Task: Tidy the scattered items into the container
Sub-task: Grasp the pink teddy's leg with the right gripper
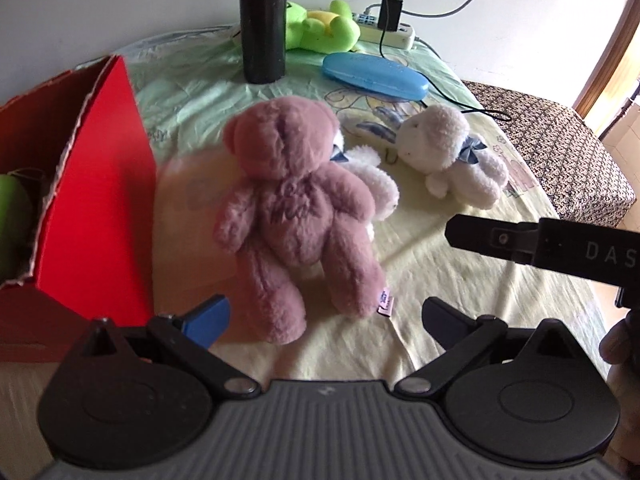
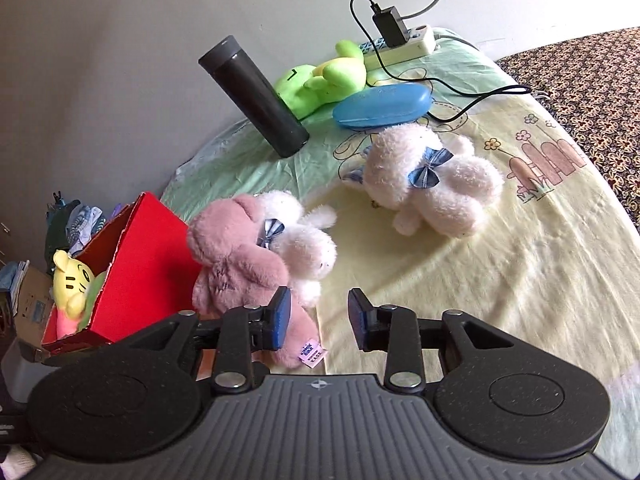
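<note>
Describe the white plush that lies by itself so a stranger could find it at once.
Start at the red box, then cross the yellow sheet past the pink bear. The lone white plush lies short of the blue case. Unlike the white one under the bear, nothing lies on it.

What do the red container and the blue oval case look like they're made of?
Red container: seemingly cardboard, matte; its top edge looks torn with a pale ragged core. Blue oval case: likely hard plastic, smooth with a slight sheen and rounded moulded edges.
</note>
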A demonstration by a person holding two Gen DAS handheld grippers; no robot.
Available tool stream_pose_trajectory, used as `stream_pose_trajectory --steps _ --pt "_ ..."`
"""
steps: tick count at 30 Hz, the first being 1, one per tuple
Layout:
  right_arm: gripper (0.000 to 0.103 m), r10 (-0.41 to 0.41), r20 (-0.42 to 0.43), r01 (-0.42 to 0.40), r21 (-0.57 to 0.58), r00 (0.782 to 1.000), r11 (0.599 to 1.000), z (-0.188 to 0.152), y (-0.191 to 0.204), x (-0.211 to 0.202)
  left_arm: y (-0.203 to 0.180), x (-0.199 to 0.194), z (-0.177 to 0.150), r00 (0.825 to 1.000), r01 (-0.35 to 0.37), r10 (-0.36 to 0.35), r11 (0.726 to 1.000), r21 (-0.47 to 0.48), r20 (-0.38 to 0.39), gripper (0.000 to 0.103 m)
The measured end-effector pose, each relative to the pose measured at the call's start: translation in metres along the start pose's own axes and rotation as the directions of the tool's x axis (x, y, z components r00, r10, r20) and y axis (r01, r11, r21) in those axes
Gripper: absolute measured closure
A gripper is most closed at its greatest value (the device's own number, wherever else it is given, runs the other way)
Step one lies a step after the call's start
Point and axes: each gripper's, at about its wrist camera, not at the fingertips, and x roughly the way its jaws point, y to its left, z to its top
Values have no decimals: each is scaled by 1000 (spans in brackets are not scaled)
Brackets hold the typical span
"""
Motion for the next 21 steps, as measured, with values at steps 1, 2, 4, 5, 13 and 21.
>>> stream_pose_trajectory --steps 1,2,4,5,13,21 --pt "62 6 -8 -6 -2 1000 1000 1 0 3 3 3 1 1000 0 0 1000 -13 -5 1" --pt "61 14 -20 -14 -6 1000 1000 3 1 8 6 6 1 1000 0 -1 1000 -28 -10 1" --pt "61 31 -50 -32 -18 998 999 5 3 17 13 13 2 1000 8 -9 998 -57 -20 1" --pt "61 39 -67 -41 -28 997 999 7 6 23 15 16 2 1000 13 -14 997 -70 -25 1" --pt "61 75 -152 -100 -166 986 981 12 26 54 35 45 4 993 37 -57 981 -190 -101 2" --pt "61 81 -209 -127 -218 975 968 6 33 76 22 47 0 995 17 -29 991 -130 -93 2"
